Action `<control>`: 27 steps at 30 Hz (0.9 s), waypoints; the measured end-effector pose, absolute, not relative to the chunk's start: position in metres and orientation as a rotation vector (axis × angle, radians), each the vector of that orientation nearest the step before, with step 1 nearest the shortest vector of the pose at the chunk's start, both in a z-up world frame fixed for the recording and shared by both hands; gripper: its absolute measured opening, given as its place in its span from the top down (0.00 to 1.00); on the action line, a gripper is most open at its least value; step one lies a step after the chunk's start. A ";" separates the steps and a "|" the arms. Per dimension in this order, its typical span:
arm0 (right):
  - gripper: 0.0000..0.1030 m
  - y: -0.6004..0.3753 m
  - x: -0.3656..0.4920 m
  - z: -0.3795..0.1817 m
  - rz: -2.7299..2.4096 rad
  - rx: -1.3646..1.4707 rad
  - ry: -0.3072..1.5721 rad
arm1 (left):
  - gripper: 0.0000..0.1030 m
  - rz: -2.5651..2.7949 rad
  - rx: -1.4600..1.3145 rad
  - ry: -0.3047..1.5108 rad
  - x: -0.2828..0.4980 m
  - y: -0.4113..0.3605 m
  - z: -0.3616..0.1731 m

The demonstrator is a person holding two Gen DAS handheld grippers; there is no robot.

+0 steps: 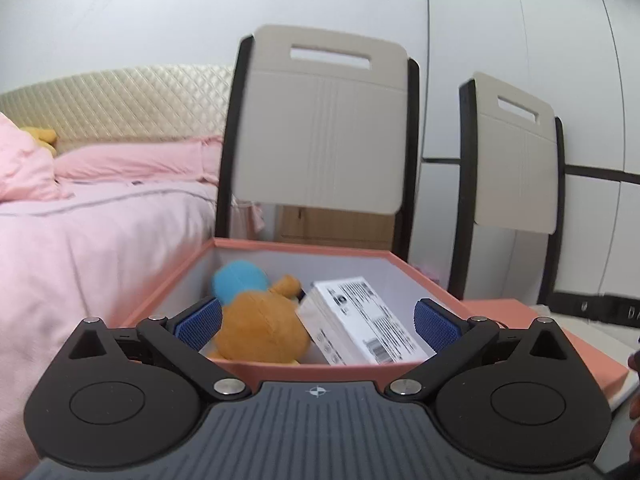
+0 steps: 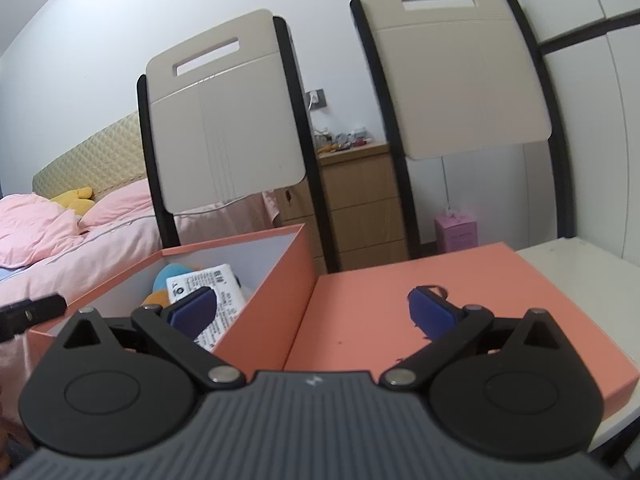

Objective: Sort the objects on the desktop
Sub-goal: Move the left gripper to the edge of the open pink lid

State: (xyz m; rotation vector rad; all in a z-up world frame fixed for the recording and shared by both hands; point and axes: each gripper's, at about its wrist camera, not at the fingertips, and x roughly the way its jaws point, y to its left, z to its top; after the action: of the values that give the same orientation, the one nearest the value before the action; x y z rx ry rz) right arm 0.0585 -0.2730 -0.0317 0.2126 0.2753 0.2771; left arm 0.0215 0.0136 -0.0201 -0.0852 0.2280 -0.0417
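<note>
left gripper (image 1: 318, 322): fingers spread, nothing held, over near edge of open orange box (image 1: 312, 368). in box: plush toy (image 1: 260, 328) at left, white carton (image 1: 360, 322) leaning at right. right gripper (image 2: 312, 310): fingers spread, nothing held, above orange lid (image 2: 440, 320) lying beside box on tabletop (image 2: 580, 256).

You have a white worktop (image 2: 576, 256); on it the open salmon box (image 2: 256, 320) sits left, its flat salmon lid (image 2: 460, 308) just beside it on the right.
</note>
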 end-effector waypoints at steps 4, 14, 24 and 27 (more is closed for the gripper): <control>0.00 -0.282 0.050 -0.027 0.245 0.213 0.234 | 0.00 -0.152 -0.187 0.304 0.030 0.007 -0.029; 0.00 -0.329 0.018 -0.022 0.167 0.248 0.137 | 0.00 -0.396 -0.408 0.508 0.018 -0.075 -0.068; 0.00 -0.378 -0.006 -0.023 0.189 0.397 0.115 | 0.01 -0.462 -0.802 0.860 0.093 -0.117 -0.137; 0.00 -0.383 -0.008 -0.023 0.204 0.406 0.119 | 0.02 -0.436 -0.915 0.907 0.108 -0.119 -0.153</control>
State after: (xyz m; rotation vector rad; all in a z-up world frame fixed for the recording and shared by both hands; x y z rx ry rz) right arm -0.0079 -0.3826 -0.0234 0.4058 0.1190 0.2042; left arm 0.1081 -0.1188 -0.1534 -0.9154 0.9070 -0.4360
